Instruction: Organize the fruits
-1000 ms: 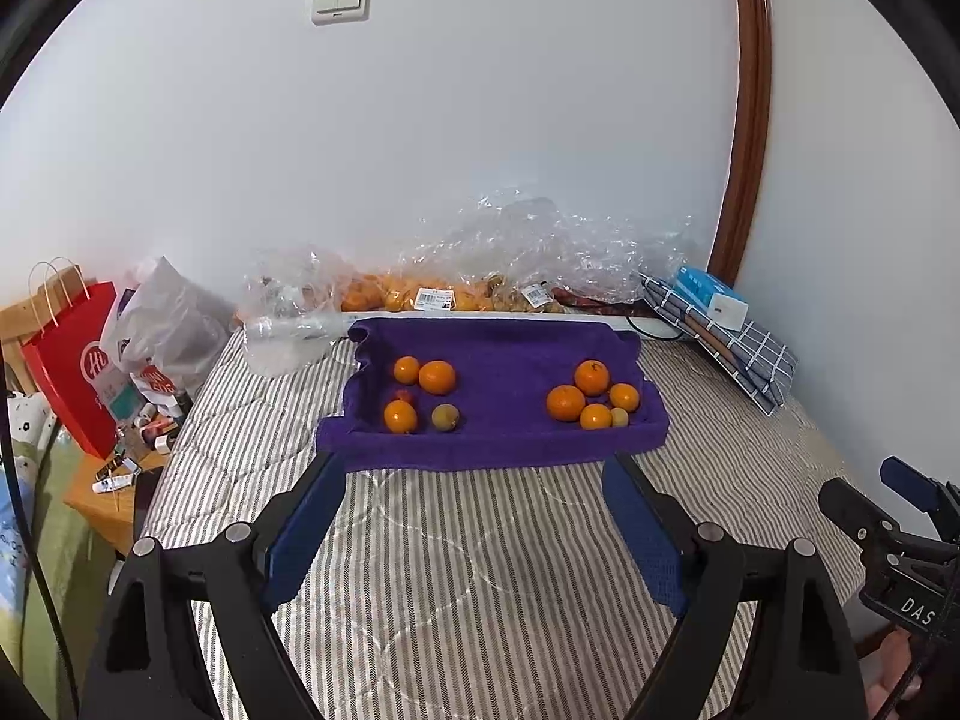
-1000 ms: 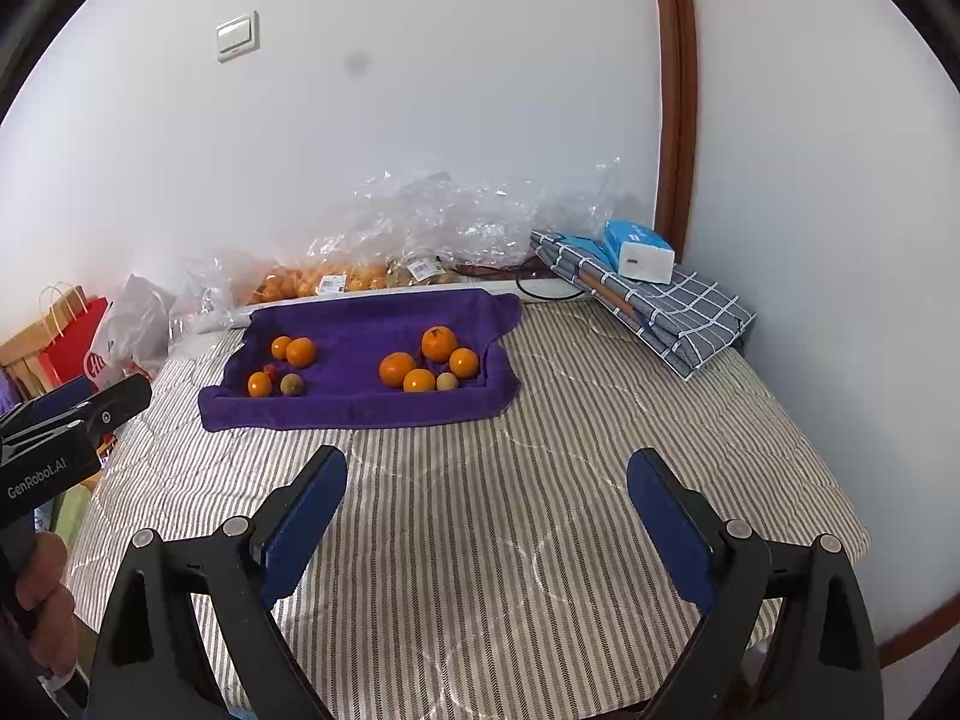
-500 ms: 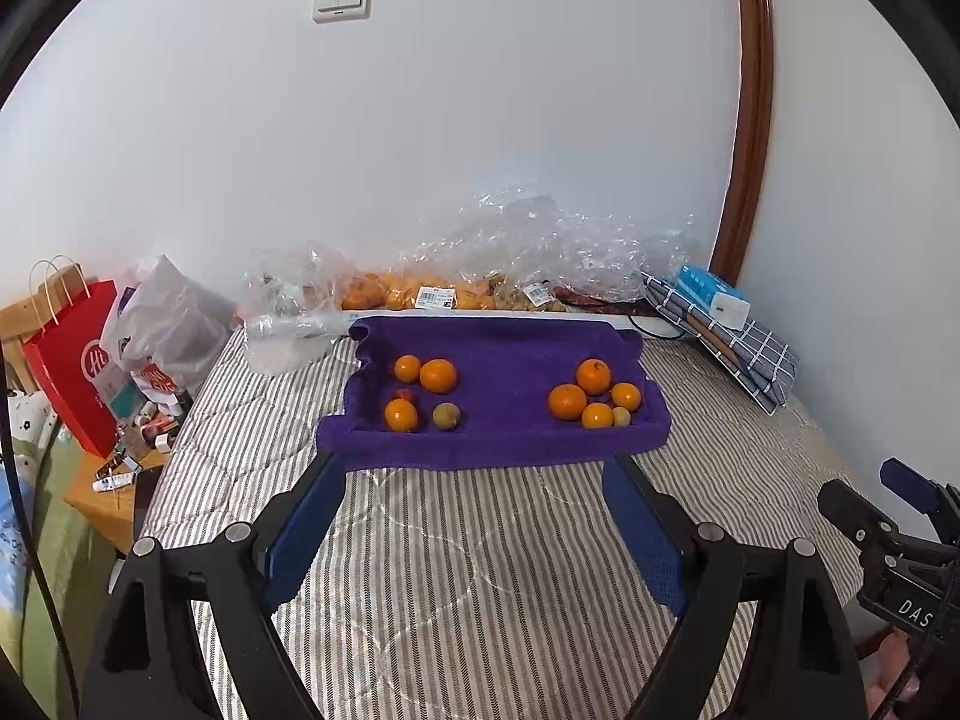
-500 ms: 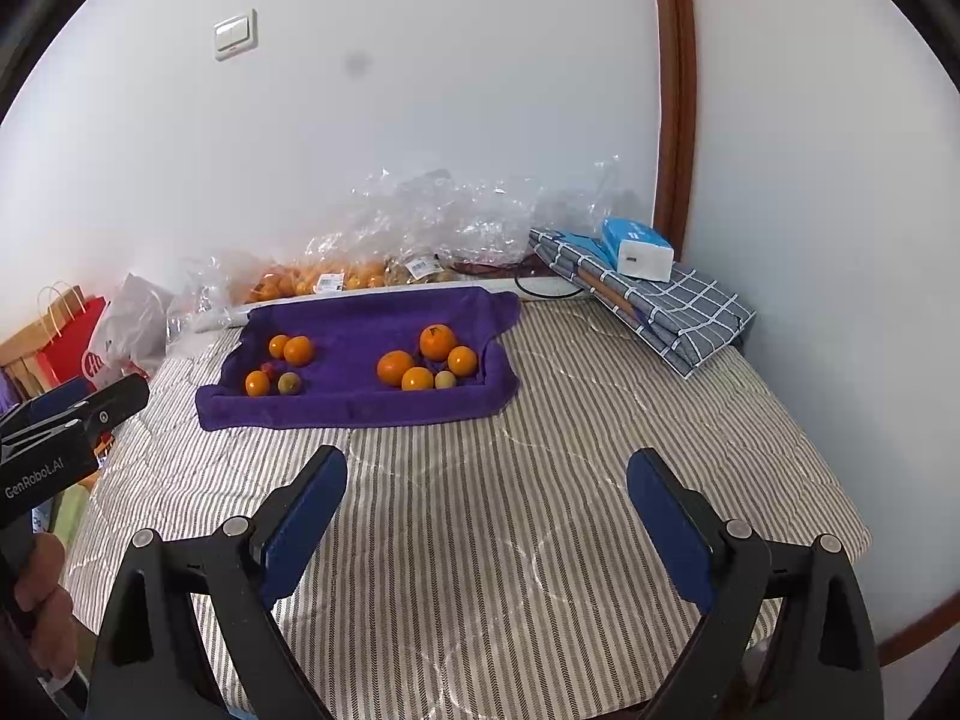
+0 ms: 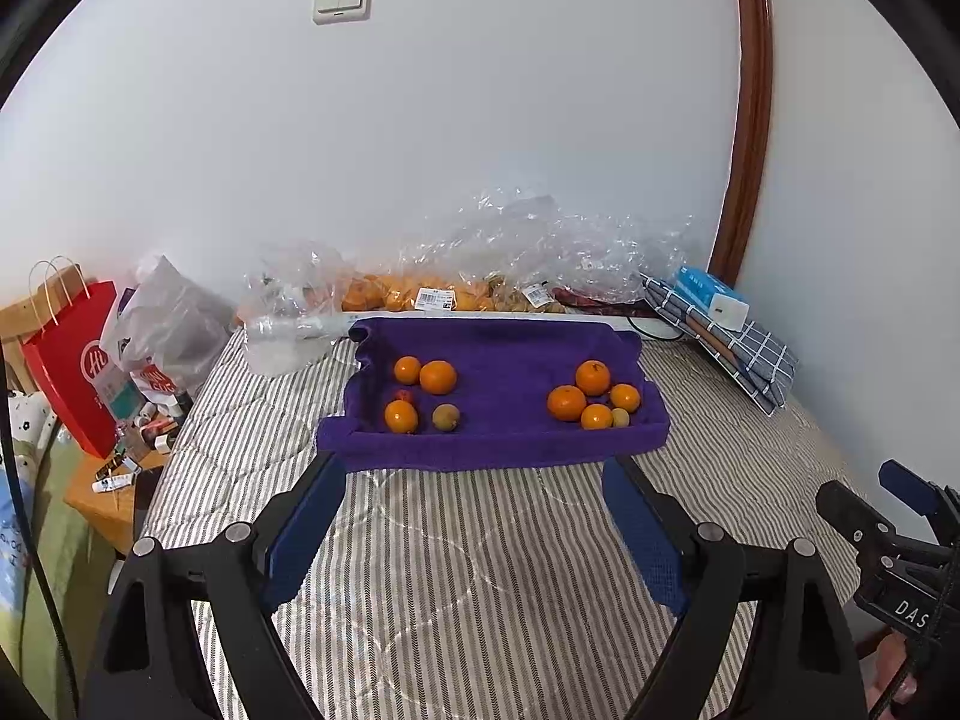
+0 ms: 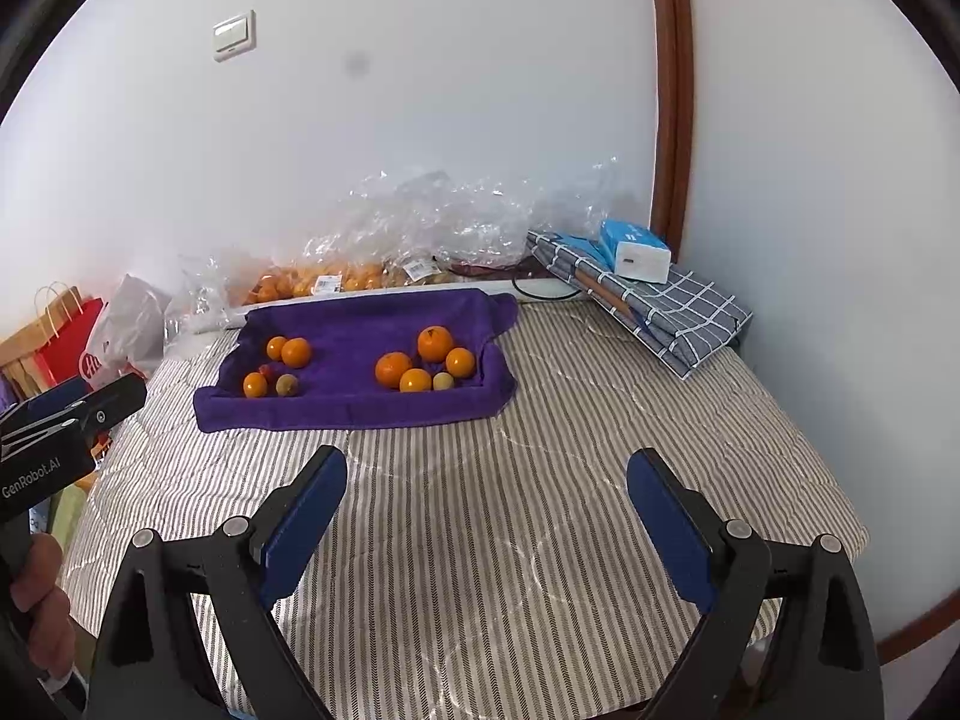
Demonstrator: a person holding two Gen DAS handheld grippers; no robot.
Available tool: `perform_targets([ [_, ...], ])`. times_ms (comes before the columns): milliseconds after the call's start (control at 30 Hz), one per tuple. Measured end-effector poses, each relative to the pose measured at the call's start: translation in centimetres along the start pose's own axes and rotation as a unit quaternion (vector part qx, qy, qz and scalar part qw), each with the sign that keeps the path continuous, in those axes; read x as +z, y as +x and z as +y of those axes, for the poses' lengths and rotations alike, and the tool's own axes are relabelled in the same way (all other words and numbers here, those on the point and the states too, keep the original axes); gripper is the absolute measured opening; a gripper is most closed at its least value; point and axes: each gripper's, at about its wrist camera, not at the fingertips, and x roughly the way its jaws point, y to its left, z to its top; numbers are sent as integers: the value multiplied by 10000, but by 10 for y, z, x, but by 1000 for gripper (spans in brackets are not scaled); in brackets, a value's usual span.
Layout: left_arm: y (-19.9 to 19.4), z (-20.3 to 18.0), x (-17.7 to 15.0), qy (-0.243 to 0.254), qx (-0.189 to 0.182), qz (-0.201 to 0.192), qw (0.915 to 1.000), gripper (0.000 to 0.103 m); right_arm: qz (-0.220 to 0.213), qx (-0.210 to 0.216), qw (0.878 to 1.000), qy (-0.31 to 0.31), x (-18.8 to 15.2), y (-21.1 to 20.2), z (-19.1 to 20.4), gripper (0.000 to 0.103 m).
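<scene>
A purple towel (image 5: 504, 354) (image 6: 360, 324) lies on the striped bed with two groups of fruit. The left group (image 5: 420, 396) (image 6: 279, 369) holds three oranges, a small red fruit and a brownish fruit. The right group (image 5: 591, 399) (image 6: 423, 360) holds several oranges and a small pale fruit. My left gripper (image 5: 474, 498) is open and empty, just short of the towel's near edge. My right gripper (image 6: 486, 498) is open and empty over bare bedding, nearer than the towel.
Clear plastic bags with more oranges (image 5: 420, 297) lie along the wall behind the towel. A folded checked cloth with a blue tissue pack (image 6: 636, 246) sits at the back right. A red paper bag (image 5: 72, 360) and clutter stand off the bed's left edge.
Both grippers have drifted very slightly; the fruit and the towel have not moved.
</scene>
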Motion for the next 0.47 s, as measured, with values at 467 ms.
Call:
perform_targets([
  [467, -6, 1, 3, 1, 0, -97, 10000, 87, -60, 52, 10000, 46, 1, -2, -1, 94],
])
